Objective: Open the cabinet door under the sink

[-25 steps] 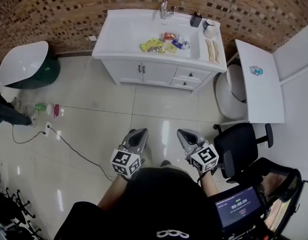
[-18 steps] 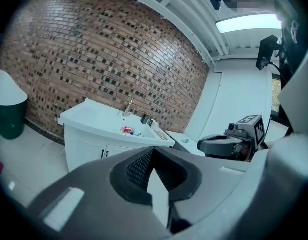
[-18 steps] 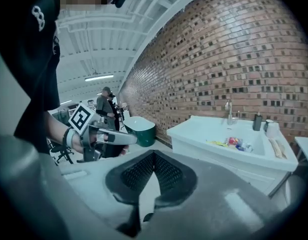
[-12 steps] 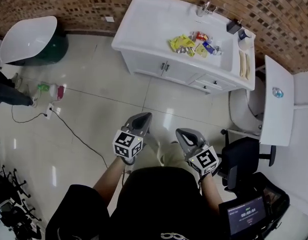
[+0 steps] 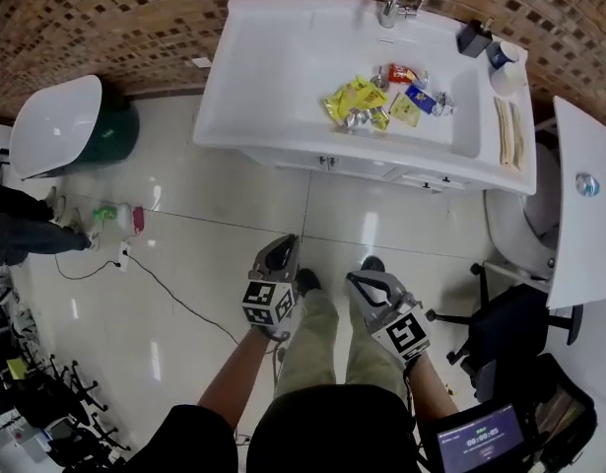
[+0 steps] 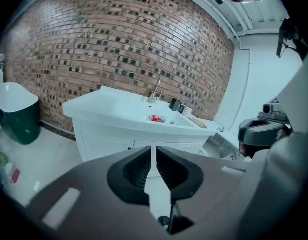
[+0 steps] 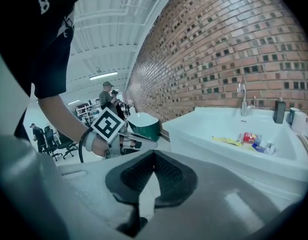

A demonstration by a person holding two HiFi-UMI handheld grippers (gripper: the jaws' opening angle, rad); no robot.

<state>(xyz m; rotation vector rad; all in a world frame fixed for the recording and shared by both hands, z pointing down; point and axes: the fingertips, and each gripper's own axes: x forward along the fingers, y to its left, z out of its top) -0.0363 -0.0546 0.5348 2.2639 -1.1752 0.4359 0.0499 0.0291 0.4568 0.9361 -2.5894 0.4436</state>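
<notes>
The white sink cabinet stands against the brick wall, its doors closed, with small handles just under the counter edge. Snack packets lie in the basin. Both grippers hang over the floor tiles, well short of the cabinet. My left gripper points at the cabinet front. Its jaws are opening, a narrow slit between the pads with nothing in it. My right gripper is beside it. In the right gripper view its pads meet at the tip, empty, and the cabinet side lies ahead.
A green bin with a white lid stands at the left wall. Bottles and a black cable lie on the floor to the left. A toilet, a white table and a black chair crowd the right.
The person has walked up to the sink cabinet, which now sits closer, almost below the camera. Both grippers have been carried forward and lower with them.
</notes>
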